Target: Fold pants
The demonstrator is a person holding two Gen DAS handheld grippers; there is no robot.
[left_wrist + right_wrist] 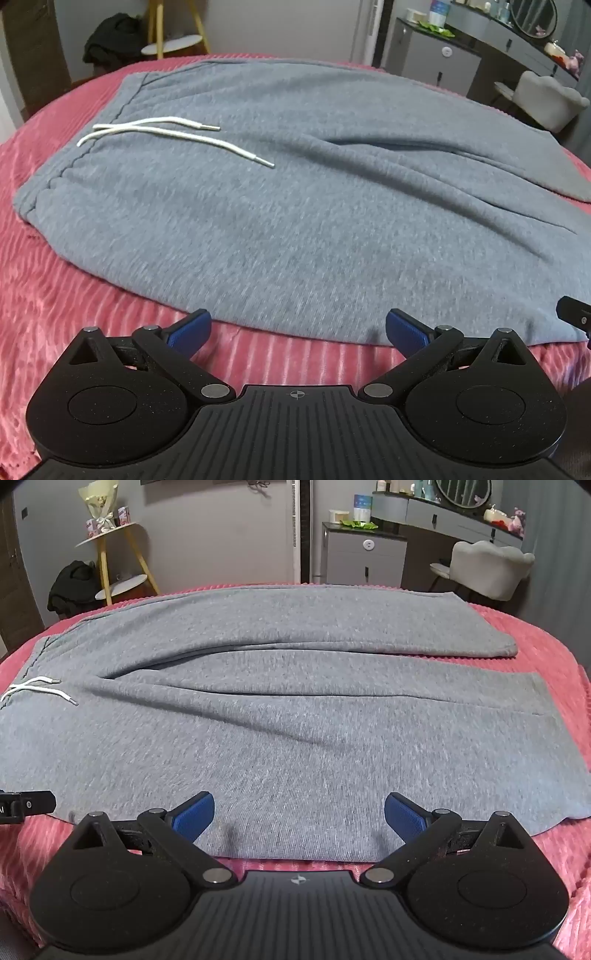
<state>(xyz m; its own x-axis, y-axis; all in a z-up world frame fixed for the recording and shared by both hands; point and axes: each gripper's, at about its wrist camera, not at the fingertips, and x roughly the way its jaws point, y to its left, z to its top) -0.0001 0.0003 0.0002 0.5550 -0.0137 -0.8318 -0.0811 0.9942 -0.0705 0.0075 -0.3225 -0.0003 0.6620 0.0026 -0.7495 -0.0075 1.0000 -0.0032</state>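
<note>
Across the pink bed [554, 853] the gray pants [295, 738] lay flat, waistband to the left, both legs running right. Their white drawstring [166, 134] rested on the fabric near the waistband. Left gripper [298, 334] and right gripper [299, 818] hovered at the near edge, fingers [195, 814] spread wide, holding nothing.

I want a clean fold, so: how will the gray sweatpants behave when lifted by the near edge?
The gray sweatpants look like soft knit, already creased between the legs, so they will probably droop and drag rather than hold shape. The loose white drawstring may dangle or slide. The ribbed pink bedspread likely adds friction.
</note>
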